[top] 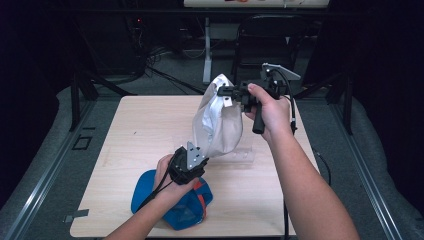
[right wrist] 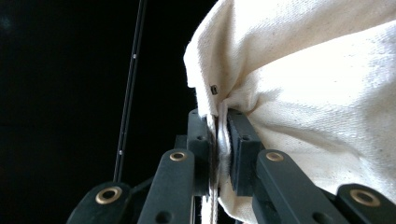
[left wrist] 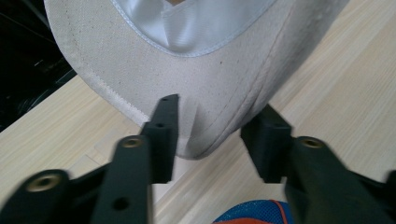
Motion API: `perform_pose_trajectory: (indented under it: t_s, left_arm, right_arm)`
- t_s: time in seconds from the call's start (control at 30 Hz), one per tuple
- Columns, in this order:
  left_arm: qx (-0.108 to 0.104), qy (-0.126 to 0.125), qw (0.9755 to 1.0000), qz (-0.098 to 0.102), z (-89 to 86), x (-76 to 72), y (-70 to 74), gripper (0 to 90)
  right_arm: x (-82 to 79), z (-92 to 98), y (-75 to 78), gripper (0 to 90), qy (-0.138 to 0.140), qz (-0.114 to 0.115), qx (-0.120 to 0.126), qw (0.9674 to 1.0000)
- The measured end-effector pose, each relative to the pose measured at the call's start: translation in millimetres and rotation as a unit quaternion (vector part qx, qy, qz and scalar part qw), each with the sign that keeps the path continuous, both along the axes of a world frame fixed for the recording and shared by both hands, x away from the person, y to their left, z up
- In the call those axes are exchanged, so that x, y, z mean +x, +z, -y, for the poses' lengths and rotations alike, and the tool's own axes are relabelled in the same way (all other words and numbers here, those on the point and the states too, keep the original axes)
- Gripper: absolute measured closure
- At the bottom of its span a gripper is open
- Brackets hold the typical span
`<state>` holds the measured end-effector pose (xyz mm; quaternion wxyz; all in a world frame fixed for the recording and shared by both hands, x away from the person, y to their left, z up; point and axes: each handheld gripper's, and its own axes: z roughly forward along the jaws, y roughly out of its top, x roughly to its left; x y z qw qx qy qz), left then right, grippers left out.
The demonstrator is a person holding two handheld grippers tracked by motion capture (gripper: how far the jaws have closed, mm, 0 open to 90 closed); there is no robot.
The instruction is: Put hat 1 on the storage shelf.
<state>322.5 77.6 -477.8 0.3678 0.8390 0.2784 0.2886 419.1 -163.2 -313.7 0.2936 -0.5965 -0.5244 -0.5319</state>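
A cream cap (top: 217, 120) with a shiny white lining hangs in the air over the middle of the wooden table (top: 140, 130). My right gripper (top: 225, 92) is shut on its upper edge; in the right gripper view the fabric (right wrist: 303, 70) is pinched flat between the pads of that gripper (right wrist: 219, 126). My left gripper (top: 204, 159) reaches up from below. In the left gripper view its jaws straddle the cap's lowest curve (left wrist: 210, 70), both pads touch the cloth, and a crease shows beside one of them (left wrist: 215, 121).
A blue cap with orange trim (top: 150, 195) lies on the table's near edge under my left hand, and its rim shows below the left jaws (left wrist: 252, 214). A clear plastic piece (top: 240, 156) sits under the hanging cap. A dark chair (top: 270, 35) stands beyond the table.
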Motion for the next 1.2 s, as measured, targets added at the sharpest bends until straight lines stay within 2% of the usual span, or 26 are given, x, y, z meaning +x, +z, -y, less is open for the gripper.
perform_pose_trajectory:
  t_s: [0.03,0.07,0.17,0.2,0.3,0.43,0.47,0.5,0.7,0.8,0.87,0.9,0.93,1.0,1.07,1.2]
  left_arm:
    - [0.004,0.003,1.0000,0.004,-1.7,1.2,0.3,67.5]
    - [0.002,0.003,1.0000,0.007,-4.0,2.5,0.5,73.1]
    - [0.000,0.000,1.0000,0.009,-11.7,6.4,2.9,76.3]
    - [-0.010,-0.007,0.9999,0.004,-17.3,9.2,4.6,77.2]
    - [-0.013,-0.008,0.9999,0.004,-21.7,11.4,6.1,78.4]
    - [-0.041,-0.010,0.9990,-0.016,-29.8,17.1,8.5,80.9]
    - [-0.057,-0.014,0.9978,-0.029,-32.9,20.3,8.4,81.5]
    - [-0.057,-0.014,0.9978,-0.029,-32.9,20.3,8.4,81.6]
    - [-0.099,-0.018,0.9935,-0.052,-40.5,29.1,4.9,81.8]
    - [-0.130,-0.018,0.9892,-0.065,-43.6,33.5,4.2,81.9]
    - [-0.141,-0.021,0.9870,-0.073,-42.3,35.4,2.0,82.1]
    - [-0.141,-0.021,0.9870,-0.073,-42.3,35.4,2.0,82.2]
    - [-0.148,-0.021,0.9856,-0.078,-40.1,35.4,-0.4,82.3]
    - [-0.147,-0.021,0.9855,-0.082,-39.1,35.5,-1.5,82.5]
    - [-0.158,-0.021,0.9834,-0.086,-35.9,35.9,-6.6,82.7]
    - [-0.162,-0.024,0.9825,-0.090,-34.4,35.4,-12.6,82.9]
  right_arm:
    - [-0.4,0.1,0.1,81.7,0.002,0.000,-0.001,1.0000]
    - [-1.6,-0.4,0.6,81.7,0.003,0.003,0.000,1.0000]
    - [-2.9,-1.6,1.1,81.8,0.007,0.005,-0.002,1.0000]
    - [-4.0,-2.0,1.8,81.8,0.009,0.008,-0.004,0.9999]
    - [-4.5,-1.9,1.7,81.8,0.009,0.010,-0.004,0.9999]
    - [-5.1,-3.0,-3.0,81.8,0.007,0.015,-0.006,0.9998]
    - [-4.5,-3.3,-7.2,81.9,0.009,0.013,-0.007,0.9999]
    - [-4.5,-3.3,-7.2,81.9,0.009,0.013,-0.007,0.9999]
    - [-2.9,-3.5,-18.3,82.0,0.012,0.008,-0.003,0.9999]
    - [-2.8,-3.7,-22.0,82.0,0.012,0.007,-0.002,0.9999]
    - [-2.6,-4.7,-27.3,82.0,0.012,0.005,0.001,0.9999]
    - [-2.6,-4.7,-27.3,82.0,0.012,0.005,0.001,0.9999]
    - [-2.6,-6.3,-30.9,82.0,0.014,0.005,0.002,0.9999]
    - [-2.5,-7.5,-32.5,82.0,0.016,0.005,0.001,0.9999]
    - [-2.0,-11.0,-36.9,82.0,0.020,0.001,-0.001,0.9998]
    - [-1.1,-14.4,-41.8,82.0,0.022,-0.001,-0.005,0.9997]
